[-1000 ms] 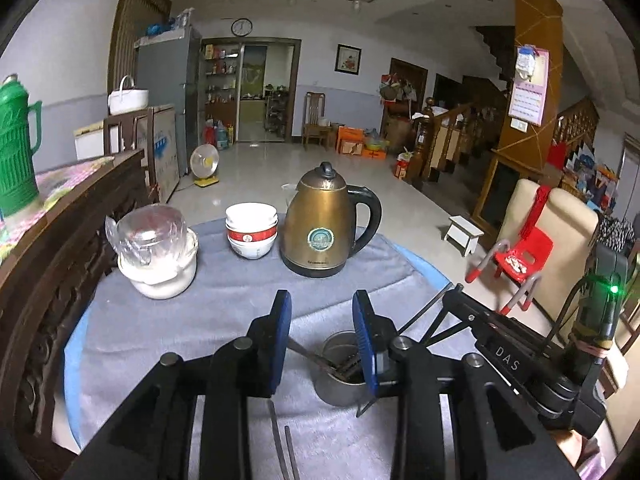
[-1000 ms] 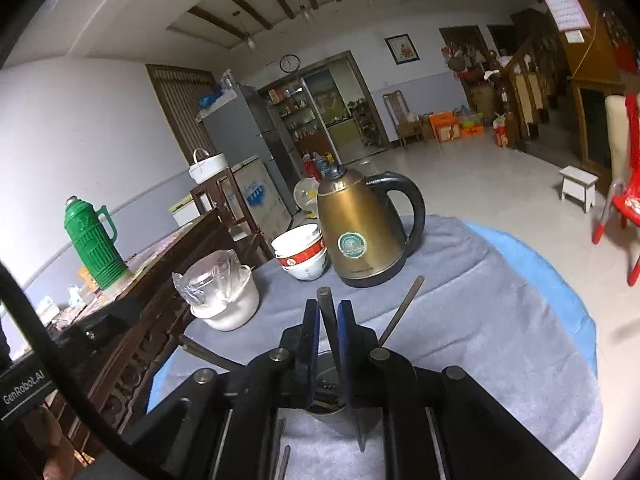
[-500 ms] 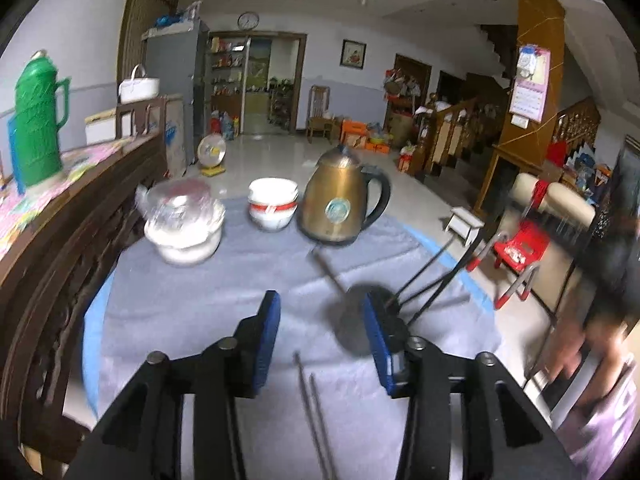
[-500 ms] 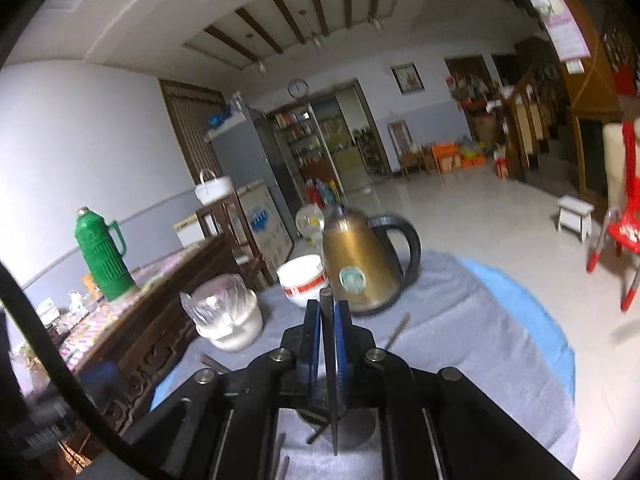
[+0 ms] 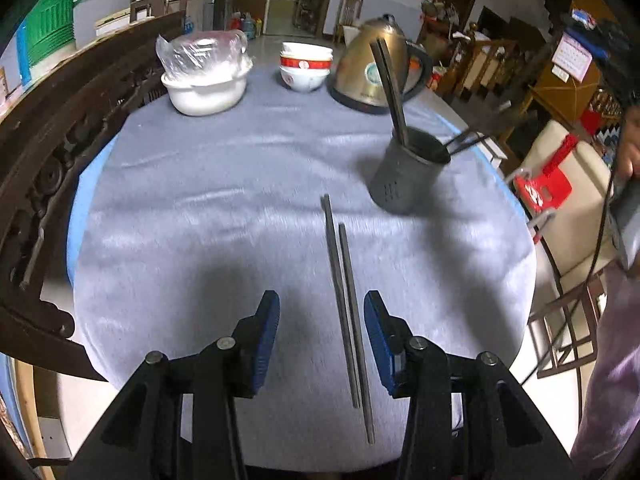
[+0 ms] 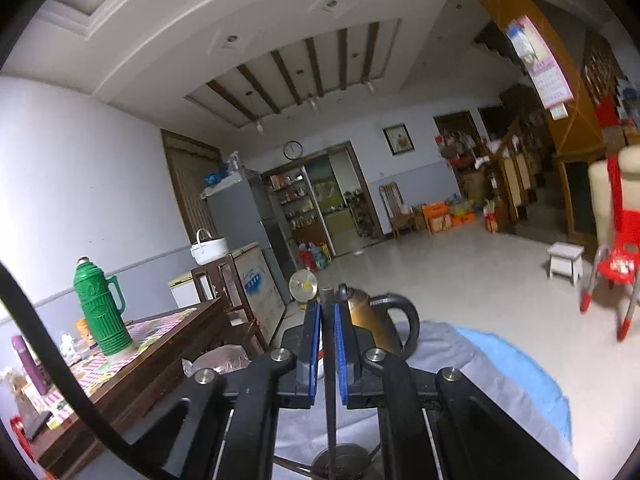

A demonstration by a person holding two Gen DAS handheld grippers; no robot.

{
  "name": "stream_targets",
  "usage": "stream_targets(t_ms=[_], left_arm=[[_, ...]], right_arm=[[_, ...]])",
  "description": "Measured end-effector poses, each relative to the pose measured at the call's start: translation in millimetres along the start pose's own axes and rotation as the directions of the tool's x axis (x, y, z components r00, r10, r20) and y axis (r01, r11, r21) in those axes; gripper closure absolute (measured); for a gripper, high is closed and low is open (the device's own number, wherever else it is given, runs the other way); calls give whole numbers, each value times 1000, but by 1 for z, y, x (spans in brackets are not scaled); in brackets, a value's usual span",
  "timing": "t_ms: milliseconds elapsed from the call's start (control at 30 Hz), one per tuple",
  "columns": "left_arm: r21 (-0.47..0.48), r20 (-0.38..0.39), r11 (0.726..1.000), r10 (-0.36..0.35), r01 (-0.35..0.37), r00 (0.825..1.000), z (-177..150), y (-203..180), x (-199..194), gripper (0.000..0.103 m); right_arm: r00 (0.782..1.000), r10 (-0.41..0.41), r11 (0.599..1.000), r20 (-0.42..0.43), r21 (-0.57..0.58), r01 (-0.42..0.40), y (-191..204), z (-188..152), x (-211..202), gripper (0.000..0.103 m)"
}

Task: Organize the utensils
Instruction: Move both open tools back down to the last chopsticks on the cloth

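Note:
In the left wrist view, two dark chopsticks [image 5: 346,300] lie side by side on the grey tablecloth [image 5: 200,208]. My left gripper [image 5: 322,334] is open above their near ends. A grey metal utensil cup [image 5: 404,170] stands beyond, with several chopsticks leaning in it. In the right wrist view, my right gripper [image 6: 327,344] is shut on one upright chopstick [image 6: 329,412]. Its lower end points down at the cup [image 6: 342,462] below.
At the table's far side stand a gold kettle [image 5: 374,68], stacked bowls [image 5: 306,66] and a white pot with a plastic bag [image 5: 204,74]. A dark wooden cabinet [image 5: 44,132] borders the left. A green thermos [image 6: 100,306] stands on it. Red chair [image 5: 546,188] at right.
My left gripper has pulled back and up from the cup and now looks down at the two chopsticks. My right gripper has risen with its chopstick.

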State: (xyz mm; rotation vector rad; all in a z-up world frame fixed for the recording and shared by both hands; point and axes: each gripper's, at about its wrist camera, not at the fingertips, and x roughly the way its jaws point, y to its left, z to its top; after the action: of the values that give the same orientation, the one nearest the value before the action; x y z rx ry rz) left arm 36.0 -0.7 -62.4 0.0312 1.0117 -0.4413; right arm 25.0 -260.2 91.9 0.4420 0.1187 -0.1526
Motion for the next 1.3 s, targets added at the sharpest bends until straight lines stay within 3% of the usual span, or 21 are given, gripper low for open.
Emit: stream_targets(t_ms=[200,400,567,767,867,900,933,1100,1133,1233,1300], left_arm=[[-20,-35,1000,-14,13,999,0,1,8,58],[-23,-55,1000,-12,11,998,-1,1,12,58],[-36,-65,999,-4,2,998,-1,6,14,58],[-50,-74,999,0,-4,997,1,11,16,58],[-65,-85,998,3,-8,996,2,16,18,58],[-69,-89,998,7,-13,996,2,18,19,58],[-74,-92,997,12,-19,996,2,21,21,58],[-90,-110,995,32,-42,993,4,30,30,58],[-91,-113,995,33,-44,993,5,31,31,58],[-88,-117,995,46,-56,992,5,33,35,58],[-81,-116,994,59,-69,991,5,34,36,58]], right_arm=[[999,-26,1000,43,-5,27,1,9,10,95],[996,-78,996,44,-45,80,8,-5,38,95],[989,-88,993,-119,-88,78,9,-29,72,95],[950,-35,999,-310,-28,28,-9,-45,77,90],[939,26,999,-342,39,-14,-23,-46,67,65],[942,38,998,-334,53,-22,-27,-48,57,37],[952,54,997,-301,67,-35,-31,-46,45,26],[985,92,995,-149,38,-87,-39,-40,-10,29],[985,114,993,-129,35,-111,-40,-40,-20,36],[968,203,979,-146,1,-205,-34,-47,-44,54],[952,255,964,-172,-26,-263,-26,-56,-56,59]])
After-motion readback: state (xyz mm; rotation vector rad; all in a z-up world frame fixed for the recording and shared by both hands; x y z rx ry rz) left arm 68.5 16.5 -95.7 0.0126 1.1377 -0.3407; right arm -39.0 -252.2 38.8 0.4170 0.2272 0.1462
